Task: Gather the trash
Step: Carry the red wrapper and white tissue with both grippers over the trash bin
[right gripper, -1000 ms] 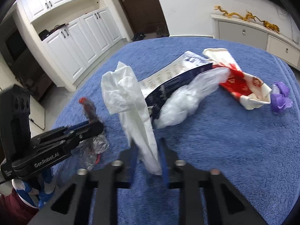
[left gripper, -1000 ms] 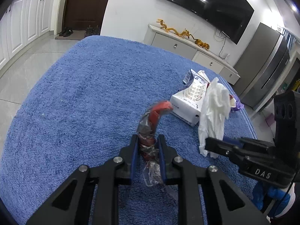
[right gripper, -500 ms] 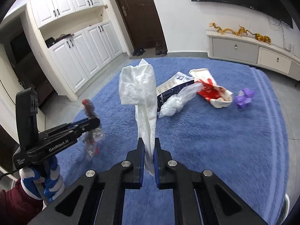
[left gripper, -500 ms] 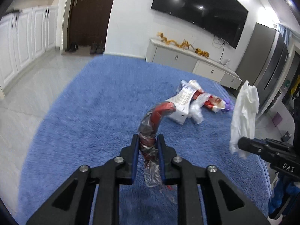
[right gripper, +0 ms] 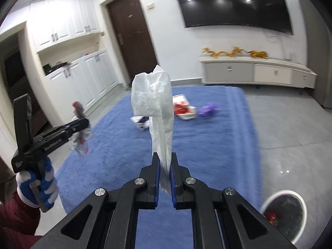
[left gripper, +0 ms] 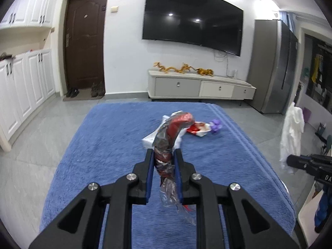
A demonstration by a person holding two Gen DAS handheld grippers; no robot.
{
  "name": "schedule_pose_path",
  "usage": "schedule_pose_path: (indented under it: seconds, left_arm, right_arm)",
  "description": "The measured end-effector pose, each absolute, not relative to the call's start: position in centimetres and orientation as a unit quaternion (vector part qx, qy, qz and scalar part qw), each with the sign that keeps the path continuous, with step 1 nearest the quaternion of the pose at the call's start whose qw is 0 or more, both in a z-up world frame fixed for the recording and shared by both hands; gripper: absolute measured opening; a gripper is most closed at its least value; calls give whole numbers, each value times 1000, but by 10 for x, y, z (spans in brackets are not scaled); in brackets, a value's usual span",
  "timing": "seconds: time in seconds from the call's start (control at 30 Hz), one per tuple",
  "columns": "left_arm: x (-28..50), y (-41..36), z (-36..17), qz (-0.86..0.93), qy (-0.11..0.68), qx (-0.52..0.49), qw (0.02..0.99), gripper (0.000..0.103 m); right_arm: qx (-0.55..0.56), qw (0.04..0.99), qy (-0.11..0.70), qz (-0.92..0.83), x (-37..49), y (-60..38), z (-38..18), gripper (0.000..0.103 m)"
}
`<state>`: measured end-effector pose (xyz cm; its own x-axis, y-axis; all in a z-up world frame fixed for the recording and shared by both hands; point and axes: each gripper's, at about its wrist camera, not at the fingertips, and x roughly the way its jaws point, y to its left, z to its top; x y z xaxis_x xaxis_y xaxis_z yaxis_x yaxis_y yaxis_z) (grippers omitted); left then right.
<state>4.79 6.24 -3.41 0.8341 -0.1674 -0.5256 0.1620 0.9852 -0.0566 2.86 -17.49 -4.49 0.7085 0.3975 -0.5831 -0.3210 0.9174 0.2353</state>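
At left, our left claw [left gripper: 164, 157] pinches a twisted red-and-clear wrapper [left gripper: 169, 137] above the blue rug [left gripper: 108, 137]. At right, our right claw [right gripper: 165, 166] is clamped on a white tissue [right gripper: 157, 103]. More trash [right gripper: 183, 108] lies far on the rug.

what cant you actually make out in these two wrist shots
- Trash bin, right wrist view: cut off by the fisheye edge; contents dark, only a red scrap shows.
- White-and-blue carton, both views: mostly hidden behind the held white tissue and the red wrapper.
- Purple scrap: blurred, too small to identify.
- Right gripper, left wrist view: cut off by the edge.
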Motion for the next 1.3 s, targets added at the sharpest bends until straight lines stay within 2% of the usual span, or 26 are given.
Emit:
schedule_pose_path:
  seconds: [0.57,1.3]
  left_arm:
    - [46,-93,-24,-155,269,120,943,17]
    - [56,-239,-73,-252,304,230,889,18]
  right_arm:
    - [150,944,284,72,-34,-311,-65,9]
    - [224,924,310,-23,-71,-406,-129,9]
